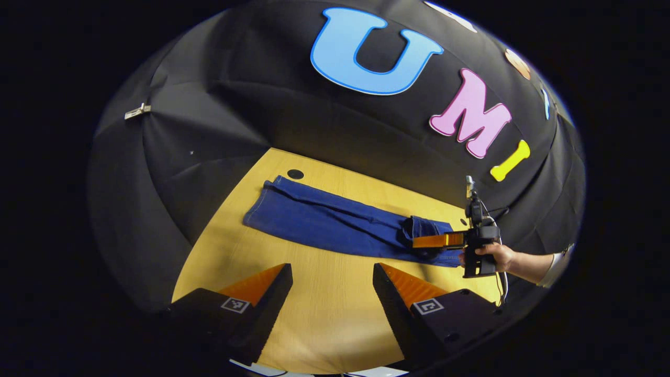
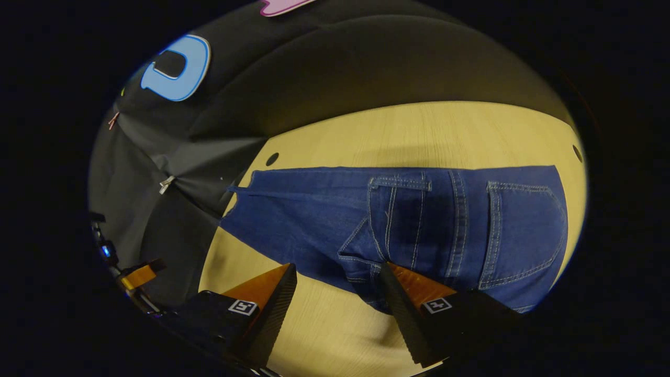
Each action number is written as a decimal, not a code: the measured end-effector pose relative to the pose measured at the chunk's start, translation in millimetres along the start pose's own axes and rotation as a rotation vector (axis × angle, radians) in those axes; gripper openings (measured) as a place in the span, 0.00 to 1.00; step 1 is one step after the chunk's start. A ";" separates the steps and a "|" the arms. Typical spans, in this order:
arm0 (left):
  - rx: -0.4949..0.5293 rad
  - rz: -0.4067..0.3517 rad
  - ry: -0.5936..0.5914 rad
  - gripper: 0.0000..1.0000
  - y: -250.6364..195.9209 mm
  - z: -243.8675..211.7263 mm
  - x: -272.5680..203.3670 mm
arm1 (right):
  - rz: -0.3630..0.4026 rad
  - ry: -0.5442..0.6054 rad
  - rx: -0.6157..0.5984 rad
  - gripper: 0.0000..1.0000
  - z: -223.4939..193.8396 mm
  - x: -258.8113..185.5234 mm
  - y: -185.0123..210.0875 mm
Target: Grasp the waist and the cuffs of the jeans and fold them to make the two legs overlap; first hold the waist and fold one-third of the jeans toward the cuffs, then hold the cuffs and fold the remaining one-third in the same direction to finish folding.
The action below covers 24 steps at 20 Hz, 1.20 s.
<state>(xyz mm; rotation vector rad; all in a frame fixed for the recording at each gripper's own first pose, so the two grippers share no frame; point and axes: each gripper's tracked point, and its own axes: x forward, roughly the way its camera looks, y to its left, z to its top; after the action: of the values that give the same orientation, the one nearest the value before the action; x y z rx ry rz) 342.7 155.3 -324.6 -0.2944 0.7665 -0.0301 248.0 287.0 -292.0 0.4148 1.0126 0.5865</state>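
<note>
Jeans (image 1: 335, 225) lying flat on table (image 1: 324, 309), legs already overlapping, cuffs toward far left, waist at right. Right gripper (image 1: 419, 242) hovering at waist end, hand (image 1: 497, 256) gripping it; in right gripper view fingers (image 2: 413, 288) spread, one touching denim near pocket (image 2: 523, 235), not pinching yet. Left gripper (image 1: 332, 293) waiting over bare table, fingers spread, well apart from jeans. Advice: pinching both waist layers together, keeping fold edge square toward cuffs.

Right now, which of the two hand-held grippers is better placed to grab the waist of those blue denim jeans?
Right. The right gripper hangs open at the blue denim jeans' waist end; the left gripper hovers open above bare wooden table, farther off.
</note>
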 end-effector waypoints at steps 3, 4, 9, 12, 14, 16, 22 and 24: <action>-0.006 0.018 0.043 0.97 17.0 14.5 18.5 | 0.048 -0.047 -0.024 0.98 19.9 -32.3 9.3; -0.007 0.031 0.062 0.97 26.2 22.0 26.6 | 0.043 -0.065 -0.037 0.98 24.9 -44.4 8.1; -0.079 0.112 0.182 0.97 77.7 65.5 101.7 | 0.042 -0.151 -0.015 0.98 38.8 -107.6 -6.6; -0.112 0.208 0.285 0.97 123.6 67.0 156.8 | 0.012 -0.169 0.022 0.98 26.5 -138.9 -29.9; -0.113 0.243 0.361 0.97 144.6 55.3 184.1 | -0.013 -0.169 0.051 0.98 16.8 -153.4 -48.2; -0.099 0.278 0.413 0.97 161.4 43.5 199.7 | -0.046 -0.170 0.078 0.98 7.9 -165.8 -66.9; 0.017 0.309 0.528 0.98 177.7 24.3 216.0 | -0.098 -0.169 0.129 0.98 5.6 -167.9 -95.8; 0.115 0.340 0.604 0.94 174.0 19.6 212.9 | -0.075 -0.163 0.157 0.98 7.5 -164.5 -91.4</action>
<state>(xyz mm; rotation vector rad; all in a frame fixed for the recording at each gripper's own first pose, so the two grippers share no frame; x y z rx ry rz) 496.0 298.7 -503.3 -0.0357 1.4017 0.1641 212.9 112.0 -231.8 0.5515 0.9161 0.4001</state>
